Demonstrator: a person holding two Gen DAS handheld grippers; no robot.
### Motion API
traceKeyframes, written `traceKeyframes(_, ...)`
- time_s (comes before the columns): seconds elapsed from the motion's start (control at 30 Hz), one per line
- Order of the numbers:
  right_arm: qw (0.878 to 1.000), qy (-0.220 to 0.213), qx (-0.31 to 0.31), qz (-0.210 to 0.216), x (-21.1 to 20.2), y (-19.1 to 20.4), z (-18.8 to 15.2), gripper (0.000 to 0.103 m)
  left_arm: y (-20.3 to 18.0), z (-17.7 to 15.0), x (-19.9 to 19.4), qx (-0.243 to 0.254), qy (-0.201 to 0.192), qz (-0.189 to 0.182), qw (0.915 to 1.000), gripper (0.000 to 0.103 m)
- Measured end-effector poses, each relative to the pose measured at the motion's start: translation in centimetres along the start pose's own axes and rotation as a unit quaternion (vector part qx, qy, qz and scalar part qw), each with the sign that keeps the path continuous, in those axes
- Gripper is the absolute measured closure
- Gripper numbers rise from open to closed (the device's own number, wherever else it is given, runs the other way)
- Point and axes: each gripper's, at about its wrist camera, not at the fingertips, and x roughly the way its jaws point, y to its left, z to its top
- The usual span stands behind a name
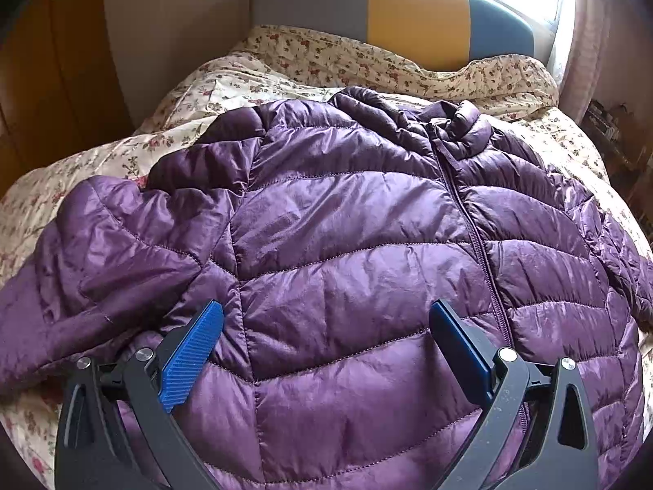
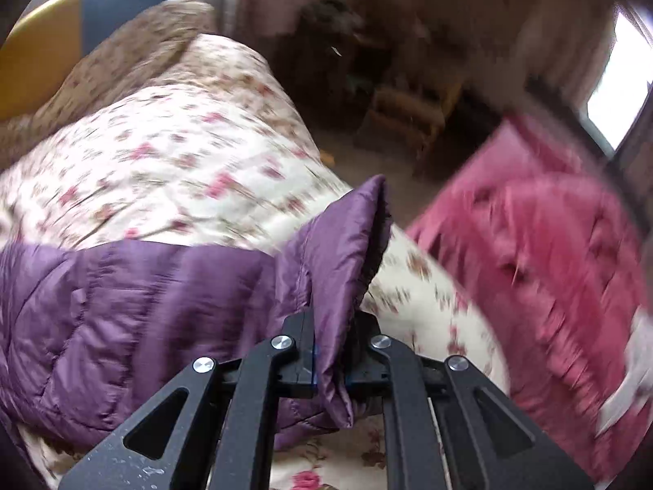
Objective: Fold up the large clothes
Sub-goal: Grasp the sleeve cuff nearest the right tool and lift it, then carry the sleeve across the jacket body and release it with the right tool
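With the purple jacket (image 1: 347,224) spread zipped and front-up across the floral quilt (image 1: 285,65), you are at the first fold: your right gripper (image 2: 328,363) is clamped on a sleeve cuff (image 2: 347,245), your left gripper (image 1: 326,347) hangs released above the jacket's hem, and no fold is complete.

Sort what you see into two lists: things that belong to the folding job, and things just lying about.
Job: purple puffer jacket; its sleeve, clamped in the right gripper; left gripper, open above the jacket.

Lying about: floral quilt; headboard; pink bedding.
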Motion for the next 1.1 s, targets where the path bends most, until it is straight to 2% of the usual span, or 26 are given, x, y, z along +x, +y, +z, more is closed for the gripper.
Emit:
traceKeyframes(0.23,0.991,-0.075,-0.112,0.002,-5.2,8.5,0.7,0.097,0.2,0.0,0.0,-0.006,-0.002,-0.012,0.9999,0.003)
traceKeyframes(0.5,0.969,-0.137,-0.197,0.064,-11.4,19.8,0.4,0.097,1.3,0.5,-0.4,-0.018,-0.005,-0.039,0.999,0.004)
traceKeyframes(0.57,0.961,-0.148,-0.219,0.087,-13.1,23.1,-0.4,0.097,1.8,0.7,-0.4,-0.022,-0.004,-0.048,0.9986,0.008)
traceKeyframes(0.73,0.938,-0.167,-0.269,0.142,-16.8,30.3,-2.7,0.097,2.9,1.0,-0.5,-0.026,-0.009,-0.06,0.9978,0.008)
traceKeyframes(0.93,0.909,-0.157,-0.315,0.222,-19.5,37.2,-5.6,0.097,4.3,1.0,-0.5,-0.044,-0.011,-0.081,0.9956,0.008)
traceKeyframes(1.1,0.878,-0.13,-0.35,0.3,-20.9,41.2,-8.3,0.097,4.5,1.0,-0.8,-0.051,-0.017,-0.101,0.9934,0.008)
